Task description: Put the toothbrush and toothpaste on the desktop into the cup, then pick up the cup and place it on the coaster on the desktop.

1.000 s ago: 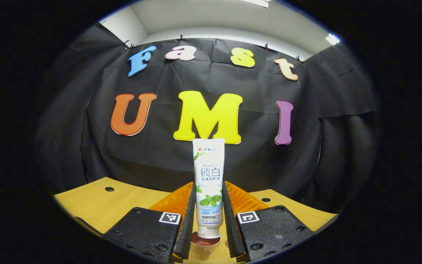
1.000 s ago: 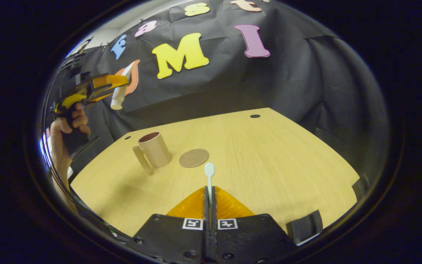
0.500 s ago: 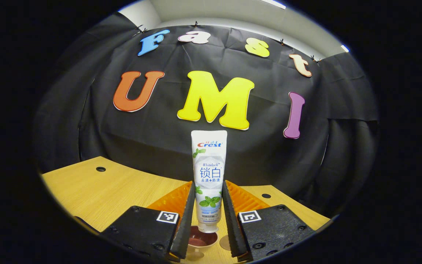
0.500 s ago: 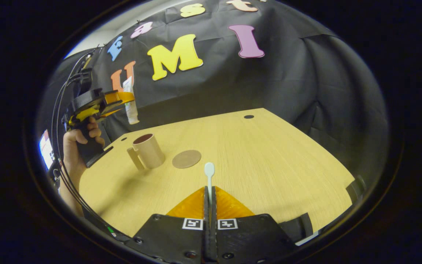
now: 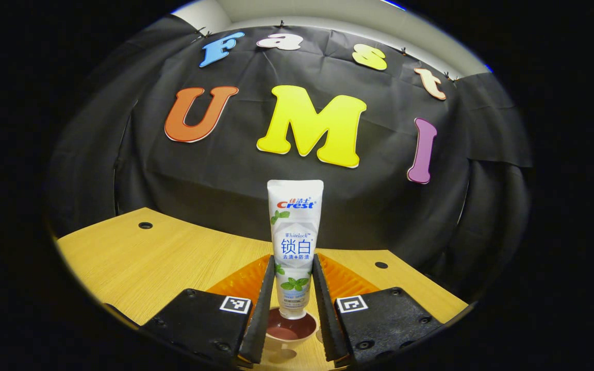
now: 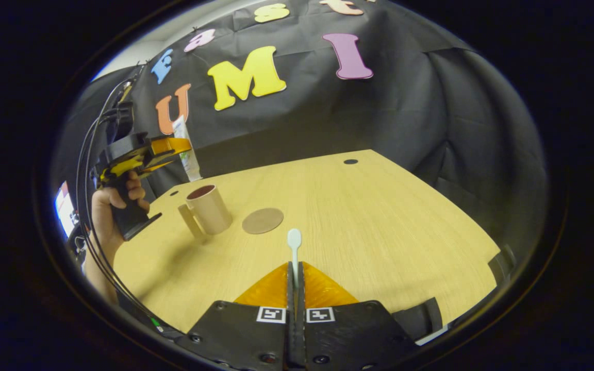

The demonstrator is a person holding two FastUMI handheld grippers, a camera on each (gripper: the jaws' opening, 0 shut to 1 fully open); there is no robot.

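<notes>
1. While our left gripper [image 5: 294, 304] pinches the toothpaste [image 5: 295, 242] upright between both fingers, the tube's capped end hangs just above the cup [image 5: 286, 330], over its open mouth.
2. In the right gripper view we see that same left gripper [image 6: 165, 152], held by a hand [image 6: 109, 206], up and to the far side of the cup [image 6: 208, 208], with the toothpaste [image 6: 187, 152] hanging down from it toward the cup's rim.
3. Our right gripper [image 6: 295, 281] has its fingers pressed together on the toothbrush [image 6: 294, 247], whose pale end sticks out forward, well to the near side of the cup.
4. The coaster [image 6: 262, 220] lies flat on the desktop [image 6: 379, 226] just beside the cup, on the side away from its handle.
5. The cup stands upright on the desktop.
</notes>
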